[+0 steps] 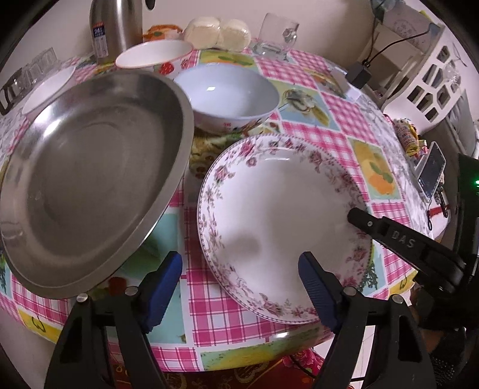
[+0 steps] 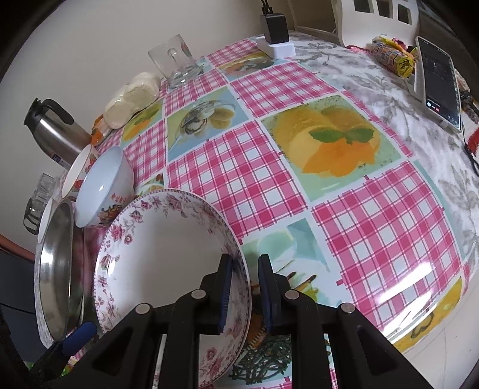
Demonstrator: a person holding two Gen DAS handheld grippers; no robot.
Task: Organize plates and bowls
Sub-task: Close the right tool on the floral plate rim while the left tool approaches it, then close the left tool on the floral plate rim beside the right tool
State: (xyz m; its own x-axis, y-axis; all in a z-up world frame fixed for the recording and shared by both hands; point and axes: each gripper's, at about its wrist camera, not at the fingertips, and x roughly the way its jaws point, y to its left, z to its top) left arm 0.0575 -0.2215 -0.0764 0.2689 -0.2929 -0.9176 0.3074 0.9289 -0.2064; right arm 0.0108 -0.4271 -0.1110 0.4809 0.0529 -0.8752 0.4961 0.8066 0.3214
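A floral-rimmed white plate (image 1: 278, 215) (image 2: 155, 254) lies near the table's front edge, and its gripped side looks raised off the cloth. My right gripper (image 2: 245, 293) is shut on that plate's right rim, and in the left wrist view it comes in from the right (image 1: 389, 236). My left gripper (image 1: 239, 287) stands open above the plate's left rim without touching it. To the left is a steel plate (image 1: 89, 179) (image 2: 57, 269). Behind stand a pale blue-white bowl (image 1: 230, 92) (image 2: 101, 185), a strawberry-patterned bowl (image 1: 155, 55) and a small white dish (image 1: 51, 86).
At the back stand a steel thermos (image 1: 116, 27), a glass mug (image 2: 176, 62) and bagged white buns (image 1: 218, 33). A phone (image 2: 437, 83), a charger (image 2: 275, 30) and snack packets lie at the right. A green trivet (image 2: 263, 359) lies under the plate.
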